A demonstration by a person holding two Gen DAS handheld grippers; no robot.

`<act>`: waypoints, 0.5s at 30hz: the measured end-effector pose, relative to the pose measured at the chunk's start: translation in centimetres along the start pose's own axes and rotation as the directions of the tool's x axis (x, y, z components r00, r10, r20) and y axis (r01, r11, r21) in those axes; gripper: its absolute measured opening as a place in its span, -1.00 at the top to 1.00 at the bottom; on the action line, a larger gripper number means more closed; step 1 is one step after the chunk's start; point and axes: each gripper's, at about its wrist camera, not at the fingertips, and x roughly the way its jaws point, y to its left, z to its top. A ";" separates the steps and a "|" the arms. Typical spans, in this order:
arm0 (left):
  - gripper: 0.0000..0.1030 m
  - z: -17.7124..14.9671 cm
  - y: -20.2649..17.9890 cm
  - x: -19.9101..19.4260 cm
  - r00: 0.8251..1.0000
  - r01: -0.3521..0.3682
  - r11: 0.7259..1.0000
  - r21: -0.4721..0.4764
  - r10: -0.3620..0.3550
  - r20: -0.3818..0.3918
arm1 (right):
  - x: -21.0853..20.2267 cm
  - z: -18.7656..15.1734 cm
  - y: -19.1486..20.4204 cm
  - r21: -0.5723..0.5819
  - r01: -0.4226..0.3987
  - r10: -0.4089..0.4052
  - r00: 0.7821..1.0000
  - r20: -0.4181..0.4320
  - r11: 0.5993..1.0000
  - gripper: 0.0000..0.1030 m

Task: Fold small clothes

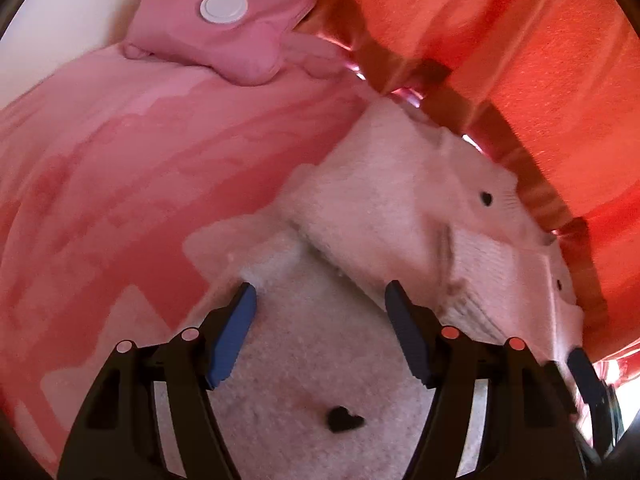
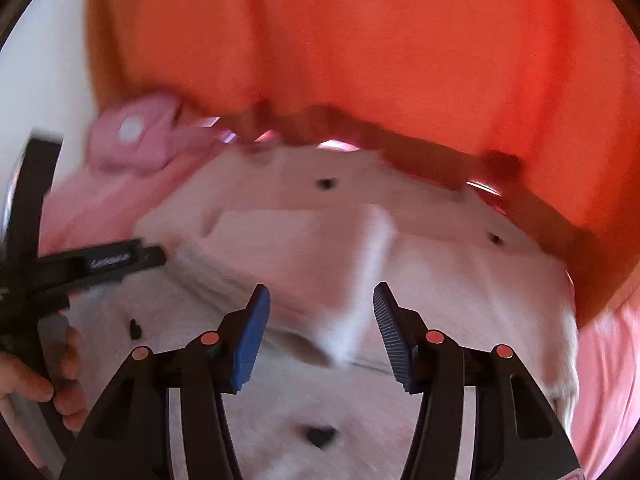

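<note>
A small white fuzzy garment with small black hearts lies on a pink bed cover. One part is folded over on top. My left gripper is open just above the garment, empty. In the right wrist view the same garment lies spread below, with a folded sleeve or flap across it. My right gripper is open and empty above it. The left gripper shows at the left, held by a hand.
A pink pouch with a white round disc lies on the bed cover at the far end. An orange curtain hangs behind the bed, above a brown edge.
</note>
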 end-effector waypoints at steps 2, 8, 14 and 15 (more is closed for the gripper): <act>-0.25 0.4 0.1 0.6 1.000 0.001 1.000 0.007 -0.001 -0.005 | 2.0 0.2 1.7 -0.097 0.004 -0.010 0.998 -0.060 0.995 -0.03; -0.25 0.7 0.2 1.1 1.000 0.006 1.000 0.006 -0.006 -0.018 | 0.1 2.1 -2.9 0.098 -0.043 0.043 0.999 -0.001 0.994 0.86; -0.25 0.5 0.3 1.0 1.000 0.005 1.000 0.001 -0.005 -0.019 | -3.0 -6.4 -19.7 0.745 -0.174 0.165 0.982 0.088 0.644 0.67; -0.25 0.4 0.1 1.1 1.000 -0.002 1.000 0.009 0.002 -0.018 | -2.5 -8.4 -20.9 0.776 -0.124 0.143 0.989 0.044 0.618 0.67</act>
